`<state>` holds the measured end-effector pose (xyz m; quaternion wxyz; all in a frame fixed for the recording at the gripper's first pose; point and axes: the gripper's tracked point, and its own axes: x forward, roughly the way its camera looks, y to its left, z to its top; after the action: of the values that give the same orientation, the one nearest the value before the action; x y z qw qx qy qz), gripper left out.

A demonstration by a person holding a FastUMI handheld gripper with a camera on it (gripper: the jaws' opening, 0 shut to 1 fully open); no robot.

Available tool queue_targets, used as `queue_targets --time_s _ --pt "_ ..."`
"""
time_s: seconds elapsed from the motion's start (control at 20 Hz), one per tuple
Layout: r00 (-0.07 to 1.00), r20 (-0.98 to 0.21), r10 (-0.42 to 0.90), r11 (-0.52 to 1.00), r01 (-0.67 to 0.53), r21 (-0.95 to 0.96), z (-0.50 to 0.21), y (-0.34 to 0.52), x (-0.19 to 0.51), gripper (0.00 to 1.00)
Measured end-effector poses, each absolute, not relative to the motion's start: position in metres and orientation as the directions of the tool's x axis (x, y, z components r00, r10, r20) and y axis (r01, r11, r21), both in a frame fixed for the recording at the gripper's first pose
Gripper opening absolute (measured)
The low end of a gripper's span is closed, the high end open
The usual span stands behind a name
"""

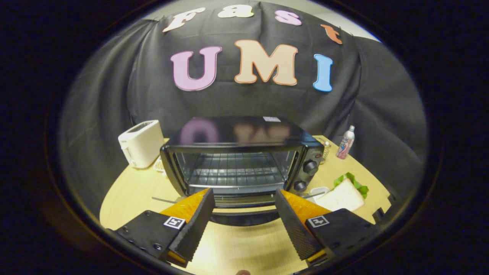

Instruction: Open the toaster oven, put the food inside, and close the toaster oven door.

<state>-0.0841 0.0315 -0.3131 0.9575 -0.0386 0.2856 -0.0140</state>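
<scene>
Right now the toaster oven (244,160) sits mid-table, just beyond the fingertips, black glossy box with rounded corners, top mirror-like and showing blurred reflections. Its door (244,208) is dropped open toward the gripper; the door's near edge reads as a dark curved band between the fingers, partly hidden behind both of them, so handle detail can't be made out. Inside, a wire rack (235,172) of thin metal bars, back wall dim. Two round knobs (310,166) stacked on the right panel, markings too small to tell. Gripper (244,196) is spread wide, nothing between the fingers, ribbed inner pads facing each other, square tags on the blocks behind. Food is a sandwich (344,195) on the table right of the oven, beyond the right finger: flat white bread slice with ruffled green leaf sticking out behind it; lower edge cut off by the finger block. Small white item (319,190) between sandwich and oven, unclear what. Cream pop-up toaster (142,144) left of the oven, smooth rounded casing. Slim bottle (345,143) back right, upright. Table (237,248) is pale wood-grain with curved edge; black cloth wall (114,95) hangs in folds behind.
</scene>
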Motion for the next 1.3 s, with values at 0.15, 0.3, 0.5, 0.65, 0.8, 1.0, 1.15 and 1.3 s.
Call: queue_targets --time_s 0.15,0.3,0.5,0.65,0.8,1.0,1.15,1.3 --pt "0.779 -0.623 -0.069 0.988 -0.033 -0.151 -0.347 0.030 -0.105 1.00" --pt "0.735 -0.675 -0.064 0.982 -0.074 -0.174 -0.379 0.031 -0.113 1.00" --pt "0.685 -0.727 -0.056 0.989 -0.061 -0.133 -0.410 0.032 -0.125 1.00" --pt "0.681 -0.731 -0.043 0.993 -0.053 -0.108 -0.415 0.032 -0.124 1.00" --pt "0.667 -0.744 -0.036 0.996 -0.041 -0.085 -0.415 0.029 -0.124 1.00" --pt "0.676 -0.732 -0.080 0.991 -0.024 -0.130 -0.397 0.009 -0.117 1.00" --pt "0.701 -0.696 -0.160 0.983 0.045 -0.180 -0.375 -0.034 -0.101 1.00" --pt "0.706 -0.655 -0.269 0.962 0.164 -0.218 -0.350 -0.091 -0.085 1.00"
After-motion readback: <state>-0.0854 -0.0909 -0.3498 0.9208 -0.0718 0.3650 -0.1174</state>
